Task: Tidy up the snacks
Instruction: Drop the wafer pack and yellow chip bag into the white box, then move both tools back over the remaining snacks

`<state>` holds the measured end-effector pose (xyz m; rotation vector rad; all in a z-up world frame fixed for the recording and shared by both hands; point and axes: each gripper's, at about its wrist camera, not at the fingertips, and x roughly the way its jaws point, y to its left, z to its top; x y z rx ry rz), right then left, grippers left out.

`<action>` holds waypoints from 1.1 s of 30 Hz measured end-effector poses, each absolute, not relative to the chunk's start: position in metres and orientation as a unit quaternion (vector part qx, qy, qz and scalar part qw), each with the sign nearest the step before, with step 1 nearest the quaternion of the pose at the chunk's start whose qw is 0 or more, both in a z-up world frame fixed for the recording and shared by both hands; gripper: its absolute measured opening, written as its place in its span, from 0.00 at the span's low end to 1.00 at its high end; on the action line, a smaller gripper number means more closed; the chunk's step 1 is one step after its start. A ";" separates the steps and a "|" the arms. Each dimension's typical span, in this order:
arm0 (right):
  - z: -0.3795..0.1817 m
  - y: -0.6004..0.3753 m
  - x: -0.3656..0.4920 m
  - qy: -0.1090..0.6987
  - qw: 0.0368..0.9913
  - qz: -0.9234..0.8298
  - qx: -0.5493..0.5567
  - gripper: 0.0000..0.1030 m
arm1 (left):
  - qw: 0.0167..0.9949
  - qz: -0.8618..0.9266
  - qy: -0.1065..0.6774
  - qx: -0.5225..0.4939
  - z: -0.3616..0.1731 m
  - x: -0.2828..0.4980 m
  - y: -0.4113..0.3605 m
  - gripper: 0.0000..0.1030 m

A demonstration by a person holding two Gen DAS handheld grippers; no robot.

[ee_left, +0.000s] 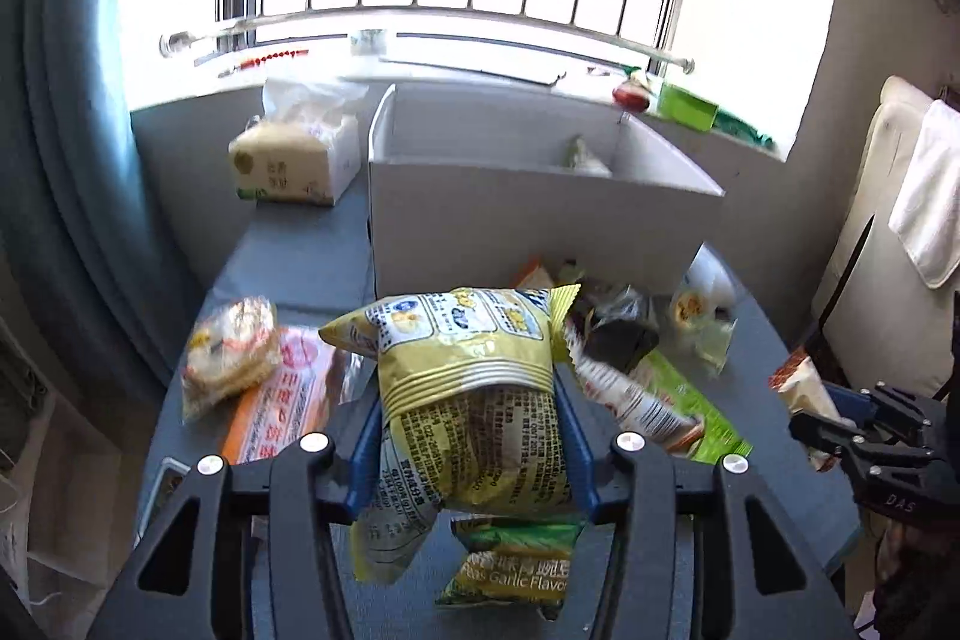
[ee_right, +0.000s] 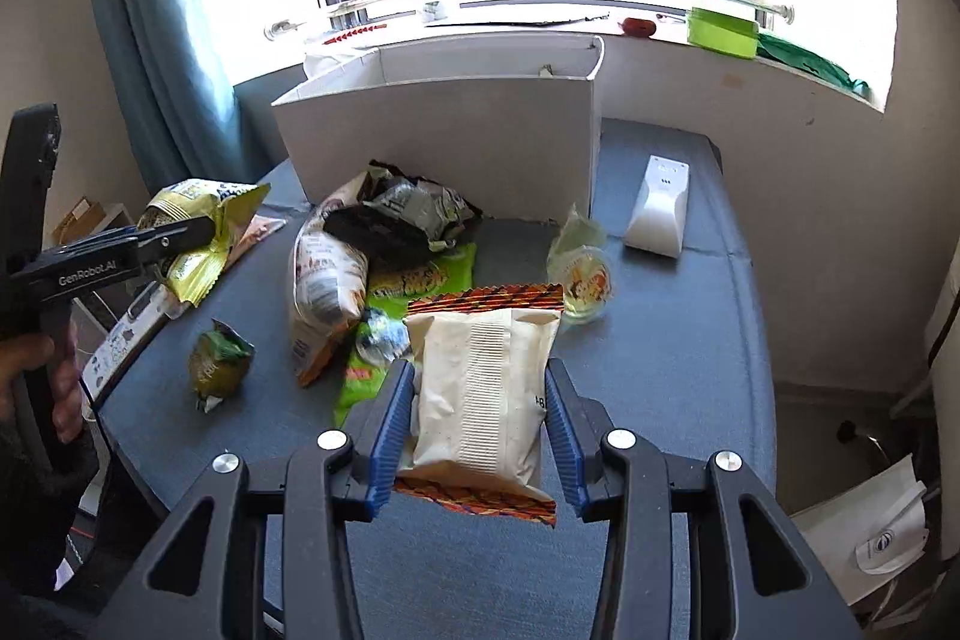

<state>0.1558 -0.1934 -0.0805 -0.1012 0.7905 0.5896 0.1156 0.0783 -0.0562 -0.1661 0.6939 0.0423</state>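
My left gripper (ee_left: 471, 400) is shut on a yellow snack bag (ee_left: 474, 400) and holds it above the blue table; it also shows in the right wrist view (ee_right: 180, 235). My right gripper (ee_right: 480, 388) is shut on a cream snack bag with an orange patterned edge (ee_right: 480, 394), held above the table; it shows at the right edge of the left wrist view (ee_left: 840, 430). A white open box (ee_left: 540, 196) (ee_right: 450, 130) stands at the back. A pile of snack packets (ee_right: 384, 244) lies in front of it. A small green packet (ee_right: 219, 361) lies alone at the left.
A tissue pack (ee_left: 294, 160) sits left of the box. A white device (ee_right: 657, 208) lies right of the box. A jelly cup (ee_right: 582, 274) stands by the pile. A round cracker pack (ee_left: 231, 352) lies on an orange packet (ee_left: 288, 400). The window sill behind holds small items.
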 end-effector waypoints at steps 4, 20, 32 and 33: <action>-0.050 -0.175 0.179 0.353 0.885 0.303 -0.035 0.46 | 0.953 0.008 0.293 -0.073 -0.018 0.131 0.076 0.53; 0.013 -0.116 0.346 0.340 0.895 0.287 0.020 0.46 | 0.962 0.021 0.267 -0.053 0.027 0.289 0.097 0.55; -0.002 -0.126 0.352 0.347 0.893 0.281 0.049 1.00 | 0.962 0.057 0.266 -0.037 0.030 0.252 0.104 1.00; -0.001 -0.126 0.344 0.346 0.891 0.289 0.047 1.00 | 0.964 0.060 0.256 -0.032 0.035 0.239 0.102 1.00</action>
